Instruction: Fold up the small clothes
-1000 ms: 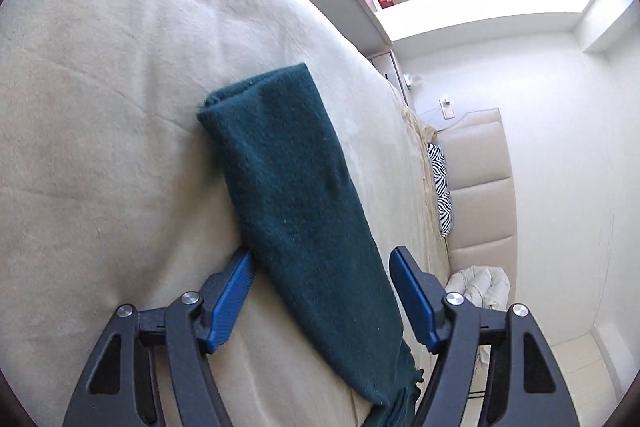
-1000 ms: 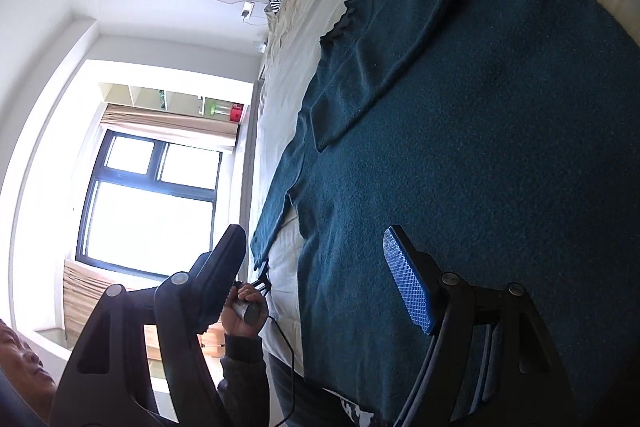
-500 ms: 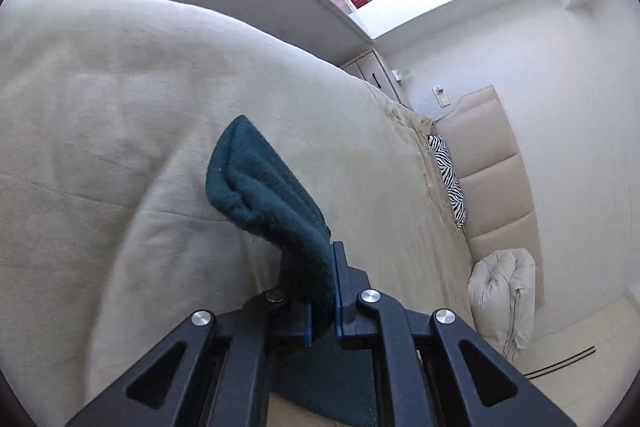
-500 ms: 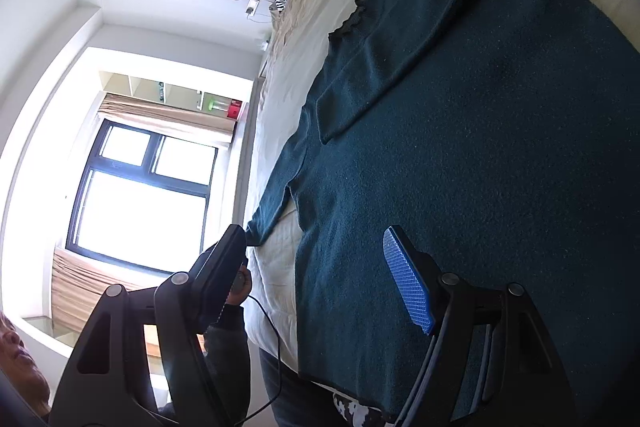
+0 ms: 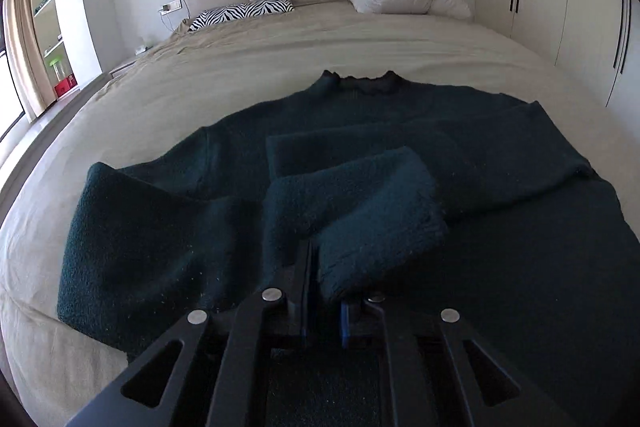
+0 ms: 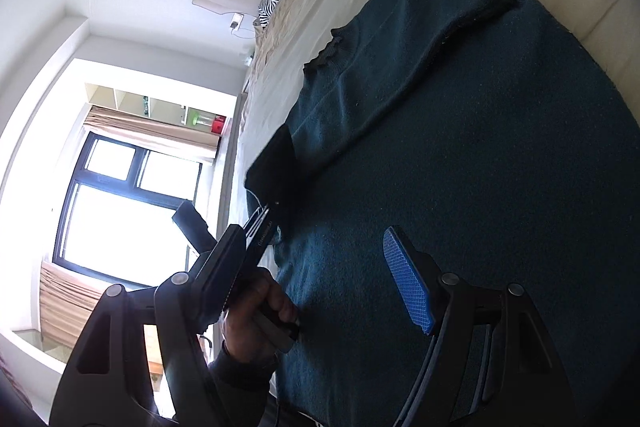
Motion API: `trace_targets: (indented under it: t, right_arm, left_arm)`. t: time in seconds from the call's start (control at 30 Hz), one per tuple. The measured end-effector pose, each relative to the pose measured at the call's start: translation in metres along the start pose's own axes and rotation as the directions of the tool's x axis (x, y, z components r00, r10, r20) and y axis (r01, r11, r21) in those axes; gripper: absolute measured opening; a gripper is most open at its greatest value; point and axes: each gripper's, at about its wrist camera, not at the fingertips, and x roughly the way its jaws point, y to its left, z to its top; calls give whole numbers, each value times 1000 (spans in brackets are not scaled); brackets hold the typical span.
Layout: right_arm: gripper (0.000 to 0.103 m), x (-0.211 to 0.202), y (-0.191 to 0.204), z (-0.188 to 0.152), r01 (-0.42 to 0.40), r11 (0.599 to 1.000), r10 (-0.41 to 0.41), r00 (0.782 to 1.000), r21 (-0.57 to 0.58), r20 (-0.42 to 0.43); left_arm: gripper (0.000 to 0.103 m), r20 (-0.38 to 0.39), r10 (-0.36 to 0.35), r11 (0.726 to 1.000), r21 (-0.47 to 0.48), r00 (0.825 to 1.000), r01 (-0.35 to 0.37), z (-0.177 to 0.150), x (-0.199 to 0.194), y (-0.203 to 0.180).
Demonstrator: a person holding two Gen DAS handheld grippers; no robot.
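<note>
The sweater (image 5: 500, 267) lies spread flat on the bed (image 5: 248, 67), collar toward the headboard, one sleeve already across the chest. The left tool (image 5: 324, 291) has the other sleeve's cuff (image 5: 360, 211) between its jaws, which are opening, and the cuff hangs just above the body. The right tool (image 6: 320, 247) hovers gaping over the lower body, gripping nothing.

The risk — the cuff may slip out before it is laid down, so the thick knit flops into a bunched, skewed fold; dragging it further could also pull the shoulder off line.

A second ago the left tool stood wide around that sleeve, stretched out on bare sheet; half a second ago it had clamped the cuff. Now the view faces the headboard and the sleeve is over the body.
</note>
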Motion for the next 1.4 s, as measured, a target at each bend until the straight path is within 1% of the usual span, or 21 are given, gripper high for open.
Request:
trace_targets:
  t: [0.07,0.1,0.13,0.2,0.23,0.27,0.33,0.43,0.53,0.6,0.67,0.73,0.77,0.8,0.83,0.87,0.9,0.97,1.1,1.27,1.4]
  right_arm:
    - [71,14,2,11,13,1000,-13,1000,-5,-19]
    - [71,23,2,17,11,1000,-11,1000,-3,-29]
    - [71,34,3,22,2,1000,-2,999,5,-44]
    - [71,58,4,32,10,999,-7,997,36,-71]
    - [71,71,5,36,6,999,-2,996,42,-86]
    - [71,86,8,40,-2,999,6,995,46,-104]
    - [71,111,12,45,27,998,-18,990,60,-140]
    - [71,149,27,47,55,998,-48,978,29,-202]
    - [71,183,40,45,97,995,-94,961,-1,-259]
    - [71,203,46,43,160,986,-169,943,-54,-285]
    - [70,213,52,42,203,976,-219,936,-84,-277]
    - [55,218,61,42,210,969,-238,933,-129,-270]
    - [34,221,66,40,217,962,-257,925,-166,-279]
    - [24,222,71,38,233,952,-284,917,-199,-281]
    - [20,221,76,35,255,937,-316,911,-237,-267]
    - [8,220,82,34,281,918,-351,903,-280,-247]
    - [8,216,88,34,298,904,-374,900,-308,-225]
    - [7,204,102,37,314,884,-388,906,-347,-169]
    - [7,174,121,60,359,851,-408,911,-384,-52]
    - [7,137,123,93,389,839,-412,911,-380,24]
    - [7,115,103,119,438,832,-444,894,-340,66]
  left_arm:
    - [19,5,-22,1000,-14,1000,22,-7,-3,7]
    - [36,4,-34,999,-21,999,34,-8,-6,10]
    - [61,-1,-38,999,-29,999,38,-8,-6,15]
    - [84,6,-35,998,-57,999,36,-16,-17,20]
    - [87,18,-42,996,-75,999,43,-19,-22,22]
    - [88,18,-57,994,-94,998,58,-23,-26,26]
    - [88,2,-90,986,-143,996,89,-27,-31,35]
    - [88,46,-127,963,-233,991,134,-40,-47,52]
    - [88,60,-138,946,-289,989,149,-54,-52,63]
    - [88,51,-153,930,-332,987,161,-61,-48,72]
    - [87,54,-179,906,-379,982,186,-65,-45,81]
    - [86,66,-196,890,-406,978,206,-69,-46,88]
    - [85,68,-195,889,-408,978,205,-71,-46,88]
    - [85,70,-191,891,-406,979,203,-72,-47,88]
    - [85,72,-187,893,-402,980,200,-72,-48,86]
    - [84,75,-185,894,-401,980,199,-73,-49,86]
    - [84,79,-184,893,-404,980,200,-72,-48,85]
    - [84,86,-186,886,-416,979,205,-74,-49,87]
    - [81,105,-194,872,-437,975,220,-79,-52,91]
    - [81,122,-196,866,-444,973,230,-81,-53,92]
    - [80,121,-193,868,-441,974,227,-84,-54,93]
